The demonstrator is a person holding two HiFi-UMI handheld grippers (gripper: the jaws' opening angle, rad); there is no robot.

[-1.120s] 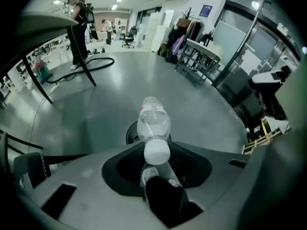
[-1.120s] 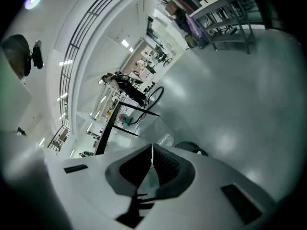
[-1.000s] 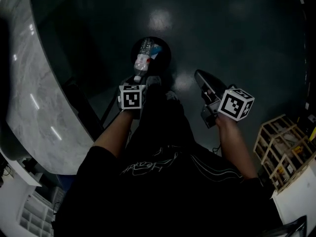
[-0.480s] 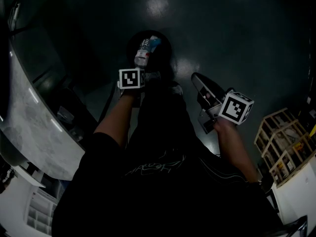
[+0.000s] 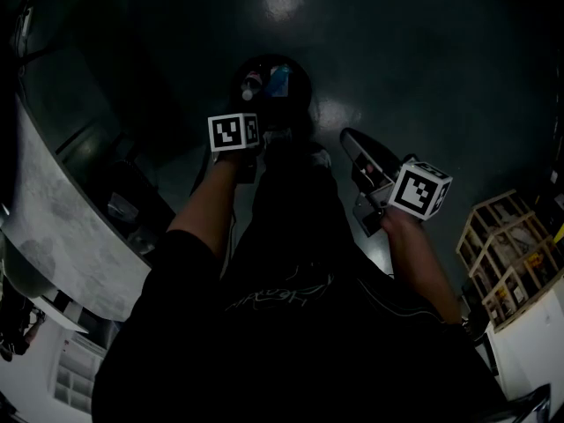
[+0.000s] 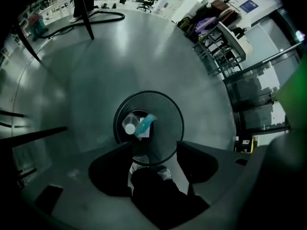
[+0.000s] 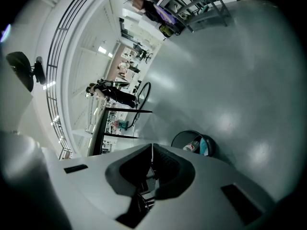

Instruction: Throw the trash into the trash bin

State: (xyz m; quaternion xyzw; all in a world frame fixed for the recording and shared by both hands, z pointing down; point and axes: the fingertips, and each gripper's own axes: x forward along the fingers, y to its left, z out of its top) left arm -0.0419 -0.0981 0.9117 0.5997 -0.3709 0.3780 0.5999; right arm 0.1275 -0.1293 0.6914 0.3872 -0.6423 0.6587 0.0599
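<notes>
A round black mesh trash bin [image 6: 169, 128] stands on the dark floor. A clear plastic bottle [image 6: 129, 125] and a blue wrapper [image 6: 146, 123] lie inside it. My left gripper [image 6: 151, 150] hangs right above the bin's near rim; its jaws have just been opening, they stand open and nothing is between them. In the head view its marker cube [image 5: 233, 132] sits just below the bin [image 5: 298, 93]. My right gripper [image 5: 352, 139] is to the right of the bin, shut and holding nothing. The right gripper view shows the bin [image 7: 180, 139] ahead of the closed jaws.
The person's leg and shoe [image 6: 144, 176] are beside the bin, under the left gripper. A pale curved counter [image 5: 62, 227] runs along the left. Wooden crates [image 5: 502, 245] stand at the right. Shelving [image 6: 225, 47] and chairs are far off across the floor.
The bottle, held above the bin by the left gripper, now lies inside the bin. The left gripper has sunk toward the bin and opened. The right gripper has dropped slightly.
</notes>
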